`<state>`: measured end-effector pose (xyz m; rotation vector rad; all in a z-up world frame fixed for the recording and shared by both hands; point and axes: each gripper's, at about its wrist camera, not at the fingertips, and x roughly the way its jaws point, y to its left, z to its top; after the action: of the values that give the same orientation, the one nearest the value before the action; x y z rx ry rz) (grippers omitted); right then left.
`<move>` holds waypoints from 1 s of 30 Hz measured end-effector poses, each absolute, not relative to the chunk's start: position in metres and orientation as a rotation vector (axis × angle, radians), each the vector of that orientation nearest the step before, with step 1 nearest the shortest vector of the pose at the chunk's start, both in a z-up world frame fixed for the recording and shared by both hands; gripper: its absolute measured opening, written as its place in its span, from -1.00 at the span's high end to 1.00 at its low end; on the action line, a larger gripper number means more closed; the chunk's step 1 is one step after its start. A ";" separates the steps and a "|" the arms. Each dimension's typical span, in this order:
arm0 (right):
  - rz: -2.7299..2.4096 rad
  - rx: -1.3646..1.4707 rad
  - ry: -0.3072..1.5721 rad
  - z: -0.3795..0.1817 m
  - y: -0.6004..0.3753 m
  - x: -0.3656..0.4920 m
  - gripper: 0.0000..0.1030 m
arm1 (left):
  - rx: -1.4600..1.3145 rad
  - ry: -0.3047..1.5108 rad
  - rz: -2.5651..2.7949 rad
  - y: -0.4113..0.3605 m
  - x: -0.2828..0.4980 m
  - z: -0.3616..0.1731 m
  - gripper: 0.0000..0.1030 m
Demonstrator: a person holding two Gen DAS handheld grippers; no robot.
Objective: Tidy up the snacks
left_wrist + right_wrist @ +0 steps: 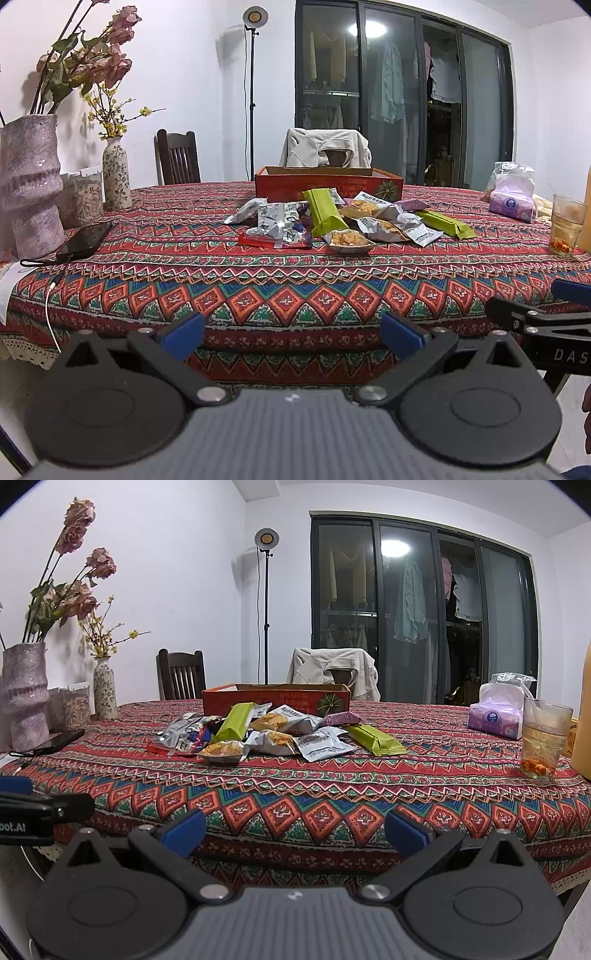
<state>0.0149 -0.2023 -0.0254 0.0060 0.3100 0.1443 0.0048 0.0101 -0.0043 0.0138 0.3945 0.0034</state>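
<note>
The left gripper (291, 334) and right gripper (294, 830) hang with jaws wide apart, empty, at the near table edge. "DAS" shows on the right gripper's cut-off side. The snack packets (273, 736) lie piled farther in, mid-table, their print unreadable. Just behind stands the red box (328, 182), its interior hidden.

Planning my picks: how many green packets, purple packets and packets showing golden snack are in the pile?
Green packets: 2
Purple packet: 1
Packets showing golden snack: 3
Total: 6. The other silver packets overlap too much to count.
</note>
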 end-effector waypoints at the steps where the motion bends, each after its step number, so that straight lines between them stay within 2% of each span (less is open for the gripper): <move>1: 0.145 0.006 0.311 -0.025 -0.203 0.015 -1.00 | 0.013 0.395 0.004 0.010 0.005 -0.004 -1.00; 15: 0.113 0.030 0.266 -0.019 -0.215 0.026 -1.00 | 0.019 0.388 0.034 0.021 0.033 -0.002 -1.00; 20: 0.089 0.020 0.224 -0.005 -0.226 0.056 -1.00 | 0.053 0.360 0.042 0.023 0.068 0.005 -1.00; 30: 0.161 0.037 0.233 0.019 -0.223 0.125 -1.00 | -0.016 0.425 0.051 0.040 0.128 0.005 -1.00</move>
<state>0.1252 -0.2229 0.0189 0.0366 0.2328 0.1614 0.1283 0.0404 0.0054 -0.0164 0.4250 0.0513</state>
